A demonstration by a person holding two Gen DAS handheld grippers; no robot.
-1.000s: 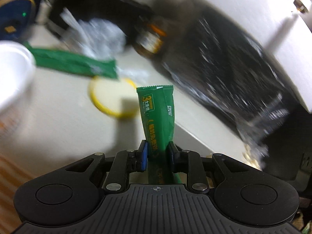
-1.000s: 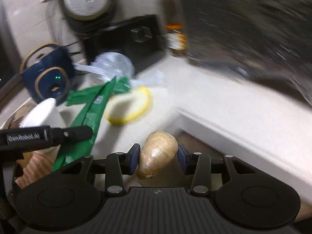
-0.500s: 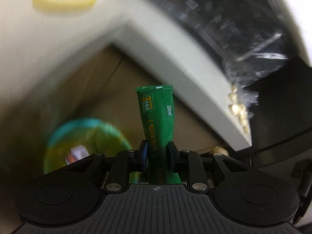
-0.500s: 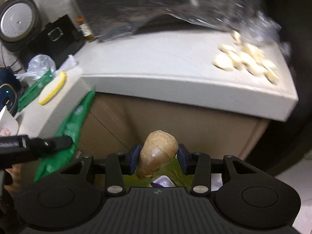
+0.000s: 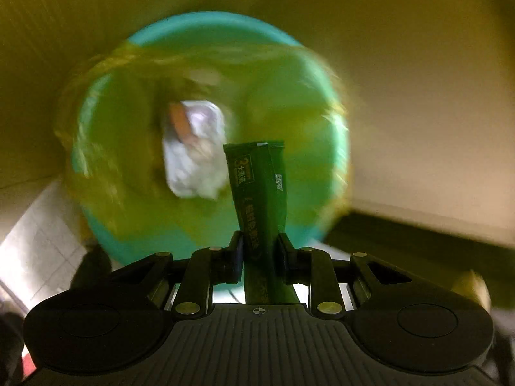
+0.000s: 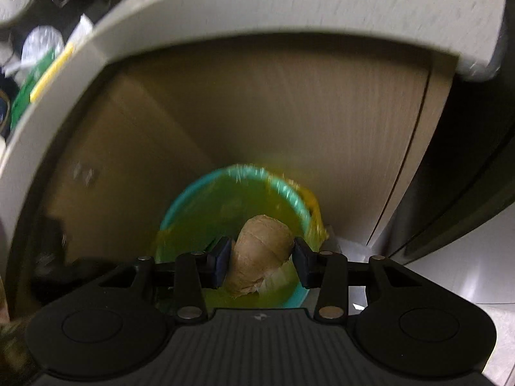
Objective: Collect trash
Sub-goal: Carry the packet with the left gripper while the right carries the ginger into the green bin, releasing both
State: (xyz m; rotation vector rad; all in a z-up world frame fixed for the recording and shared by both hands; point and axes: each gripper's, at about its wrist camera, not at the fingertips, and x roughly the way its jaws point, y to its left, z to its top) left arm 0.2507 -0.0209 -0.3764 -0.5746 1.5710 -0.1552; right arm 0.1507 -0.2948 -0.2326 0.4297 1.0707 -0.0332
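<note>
My left gripper [image 5: 259,251] is shut on a green snack wrapper [image 5: 259,189] that stands up between its jaws. It hangs right over a teal trash bin [image 5: 334,135] lined with a yellow bag; white crumpled trash [image 5: 193,148] lies inside. My right gripper [image 6: 262,260] is shut on a brown piece of ginger [image 6: 260,247]. It is above the same teal bin [image 6: 180,206], which stands on the floor against the cabinet.
A white countertop edge [image 6: 257,9] arches over the wooden cabinet front [image 6: 273,112]. More green wrappers [image 6: 22,96], a yellow lid and clear plastic lie on the counter at the far left. A dark appliance [image 6: 476,167] stands right of the cabinet.
Both grippers have left the countertop and dropped down in front of the cabinet to the trash bin. The left one now looks straight into the bin. Both still hold their items.
</note>
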